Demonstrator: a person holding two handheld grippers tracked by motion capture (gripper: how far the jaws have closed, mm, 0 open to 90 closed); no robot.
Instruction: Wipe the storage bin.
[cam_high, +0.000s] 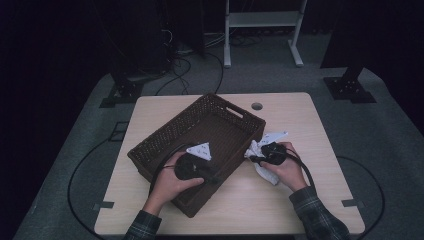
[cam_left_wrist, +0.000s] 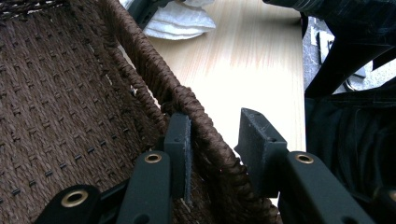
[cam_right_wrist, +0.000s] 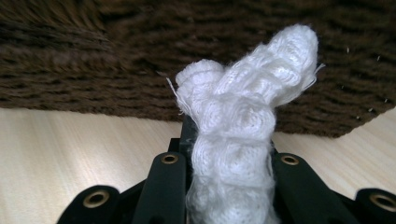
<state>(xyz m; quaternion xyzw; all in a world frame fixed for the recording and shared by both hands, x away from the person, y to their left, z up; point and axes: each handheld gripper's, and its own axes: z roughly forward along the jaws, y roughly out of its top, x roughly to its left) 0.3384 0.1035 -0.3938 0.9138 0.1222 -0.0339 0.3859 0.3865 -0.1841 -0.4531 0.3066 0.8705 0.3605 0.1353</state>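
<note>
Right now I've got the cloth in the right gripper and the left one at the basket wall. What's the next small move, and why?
Probably lift the right gripper a little and carry the white cloth over the basket rim. The cloth is pinched between its jaws, bunched and sticking up, but sits outside, beside the woven wall, low over the table. The left gripper straddles the near wall, which should steady the basket.

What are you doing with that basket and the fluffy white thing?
A person at a table works with a gripper in each hand. The left gripper straddles the wall of a brown woven basket, one jaw inside touching the weave, one outside and apart from it. The right gripper is clamped on a white cloth just beside the basket. The cloth is not in the basket yet.
</note>
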